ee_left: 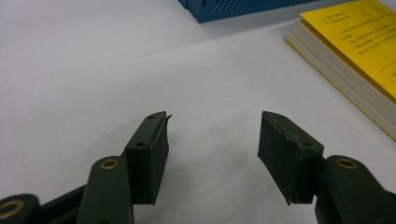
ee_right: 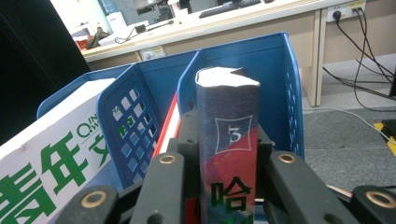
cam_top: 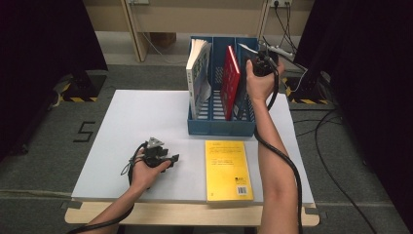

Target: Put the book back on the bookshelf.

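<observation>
gripping upright blue-red book [ee_right: 228,140], spine numbered 3, right gripper [ee_right: 227,154]

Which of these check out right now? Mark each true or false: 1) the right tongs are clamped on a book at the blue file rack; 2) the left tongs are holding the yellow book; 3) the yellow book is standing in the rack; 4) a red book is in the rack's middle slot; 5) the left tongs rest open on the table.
1) True: the right tongs grip the spine of a book marked 3 at the blue rack's right slot.
2) False: the left tongs are open with nothing between them.
3) False: the yellow book lies flat on the white table, in front of the rack.
4) True: the red book leans there.
5) True.
</observation>
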### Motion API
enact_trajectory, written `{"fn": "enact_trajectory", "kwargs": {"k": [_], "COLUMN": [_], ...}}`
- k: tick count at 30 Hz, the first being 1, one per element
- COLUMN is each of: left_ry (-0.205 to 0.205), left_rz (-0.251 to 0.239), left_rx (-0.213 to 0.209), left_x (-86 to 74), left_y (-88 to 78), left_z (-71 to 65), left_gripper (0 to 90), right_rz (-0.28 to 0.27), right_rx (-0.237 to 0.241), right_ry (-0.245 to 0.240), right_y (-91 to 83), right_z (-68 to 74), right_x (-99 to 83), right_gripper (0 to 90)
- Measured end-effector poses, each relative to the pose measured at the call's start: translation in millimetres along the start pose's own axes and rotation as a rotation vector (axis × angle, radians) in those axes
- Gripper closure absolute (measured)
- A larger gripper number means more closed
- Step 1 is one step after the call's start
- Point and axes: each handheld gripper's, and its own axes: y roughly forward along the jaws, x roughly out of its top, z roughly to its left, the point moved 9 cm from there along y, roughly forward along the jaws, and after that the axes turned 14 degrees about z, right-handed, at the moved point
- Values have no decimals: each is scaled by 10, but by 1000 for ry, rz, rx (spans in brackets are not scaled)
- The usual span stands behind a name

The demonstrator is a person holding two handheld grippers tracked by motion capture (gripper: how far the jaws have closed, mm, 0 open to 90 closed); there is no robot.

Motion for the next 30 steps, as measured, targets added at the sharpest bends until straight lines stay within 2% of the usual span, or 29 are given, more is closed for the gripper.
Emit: {"fn": "enact_trajectory", "kwargs": {"k": [13, 30], "left_ry": [-1, -2], "left_rz": [-1, -9], "left_rx": [-1, -4], "left_x": [-5, -10], "left_y": [6, 11], "left_z": [-1, -7], "left_gripper": [423, 422], "right_rz": [-5, 4], "right_rx": [-8, -20], "right_ry": [-11, -19], "right_y": [37, 132], "right_z": [11, 1], "right_x": [-40, -185], "right_gripper": [749, 747]}}
